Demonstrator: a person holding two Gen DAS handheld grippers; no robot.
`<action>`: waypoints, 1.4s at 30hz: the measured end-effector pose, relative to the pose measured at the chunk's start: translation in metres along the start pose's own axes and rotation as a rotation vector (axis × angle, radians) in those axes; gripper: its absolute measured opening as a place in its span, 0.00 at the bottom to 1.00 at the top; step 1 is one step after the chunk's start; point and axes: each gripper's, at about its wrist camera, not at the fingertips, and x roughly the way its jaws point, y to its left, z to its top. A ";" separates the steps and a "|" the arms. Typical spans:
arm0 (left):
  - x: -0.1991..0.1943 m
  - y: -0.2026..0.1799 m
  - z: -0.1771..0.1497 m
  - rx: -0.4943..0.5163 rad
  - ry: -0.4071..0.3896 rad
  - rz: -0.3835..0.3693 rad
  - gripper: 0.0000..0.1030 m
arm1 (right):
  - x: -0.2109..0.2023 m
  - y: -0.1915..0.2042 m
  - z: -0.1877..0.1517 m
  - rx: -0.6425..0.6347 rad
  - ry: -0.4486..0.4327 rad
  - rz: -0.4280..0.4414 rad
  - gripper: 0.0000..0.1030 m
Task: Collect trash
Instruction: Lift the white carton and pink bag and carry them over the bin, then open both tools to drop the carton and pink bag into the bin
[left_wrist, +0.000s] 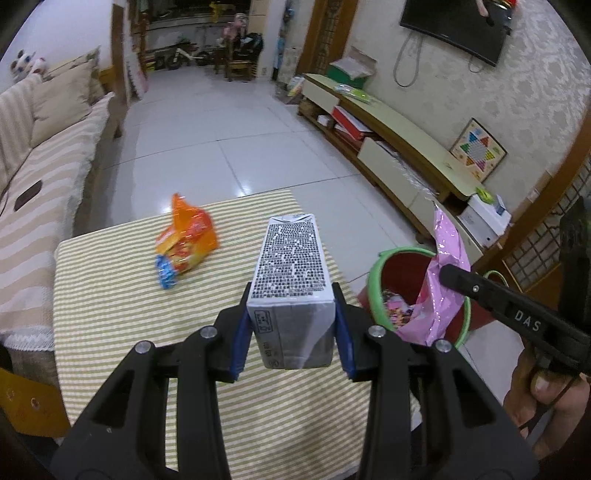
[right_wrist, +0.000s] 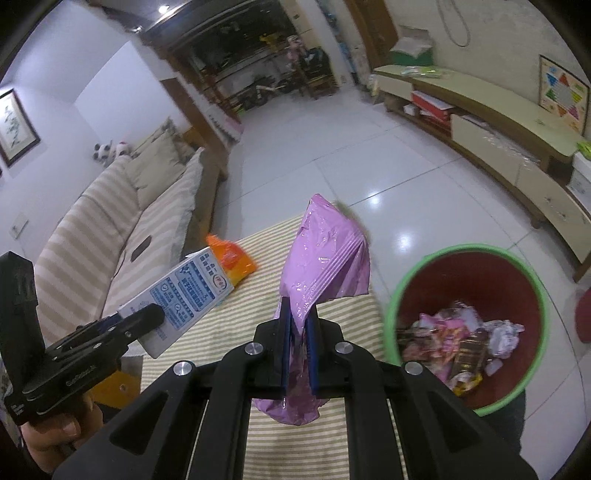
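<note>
Left gripper (left_wrist: 291, 325): clamped on the carton (left_wrist: 290, 273) by its two sides, holding it above the table (left_wrist: 110, 295)
Right gripper (right_wrist: 298, 343): pinched tight on the pink bag (right_wrist: 325, 258), which stands up between the pads and hangs below them
Bin (right_wrist: 532, 280): red with a green rim, on the floor just beside the table's right edge, wrappers inside
Orange bag (left_wrist: 184, 240): lying on the striped table, apart from both grippers
Hands: one (left_wrist: 546, 406) on the right gripper's handle, the other (right_wrist: 55, 432) on the left's
</note>
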 end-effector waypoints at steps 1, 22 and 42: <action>0.004 -0.006 0.002 0.008 0.003 -0.010 0.36 | -0.001 -0.004 0.001 0.005 -0.003 -0.006 0.07; 0.085 -0.115 0.019 0.119 0.117 -0.172 0.36 | 0.003 -0.134 0.001 0.176 0.020 -0.147 0.07; 0.124 -0.155 0.015 0.140 0.157 -0.225 0.91 | 0.025 -0.172 -0.018 0.244 0.083 -0.193 0.76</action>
